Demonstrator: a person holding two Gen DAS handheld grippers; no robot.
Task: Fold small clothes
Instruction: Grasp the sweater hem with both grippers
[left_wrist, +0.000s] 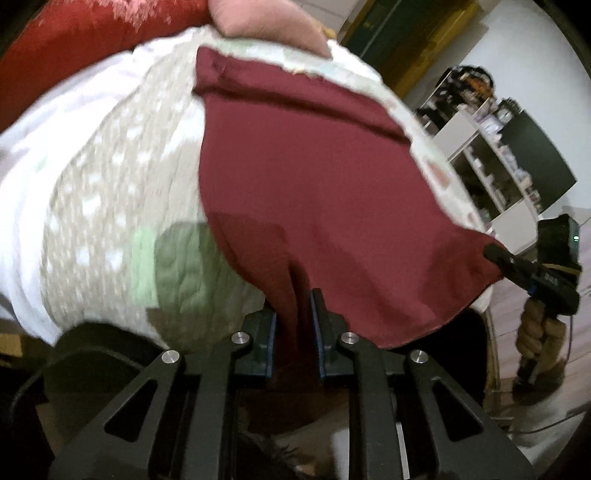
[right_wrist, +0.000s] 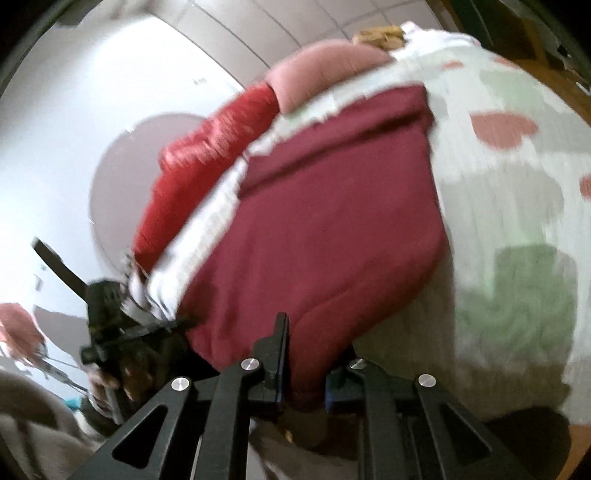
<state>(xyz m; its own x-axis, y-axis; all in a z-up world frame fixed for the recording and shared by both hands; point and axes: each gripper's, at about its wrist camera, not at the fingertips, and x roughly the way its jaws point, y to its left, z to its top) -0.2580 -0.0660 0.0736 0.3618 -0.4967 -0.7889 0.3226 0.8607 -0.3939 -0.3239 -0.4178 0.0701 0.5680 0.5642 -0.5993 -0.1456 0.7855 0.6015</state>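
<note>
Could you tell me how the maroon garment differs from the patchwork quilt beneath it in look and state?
The maroon garment is one plain dark red; the patchwork quilt mixes beige, green and white patches, with pink ones in the right wrist view. The garment is pinched at its near edge by the left tool and the right tool; the quilt is gripped by neither. The garment lies on top and is smaller; the quilt spreads beyond it. Both are soft fabric.

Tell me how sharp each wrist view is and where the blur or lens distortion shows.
Left wrist view: the maroon garment is fairly crisp, the patterned quilt smeared by motion; fisheye bends the bed into a dome. Right wrist view: blurrier throughout, quilt patches streaked, the left gripper smeared at the garment's corner; dark vignette rings both.
</note>
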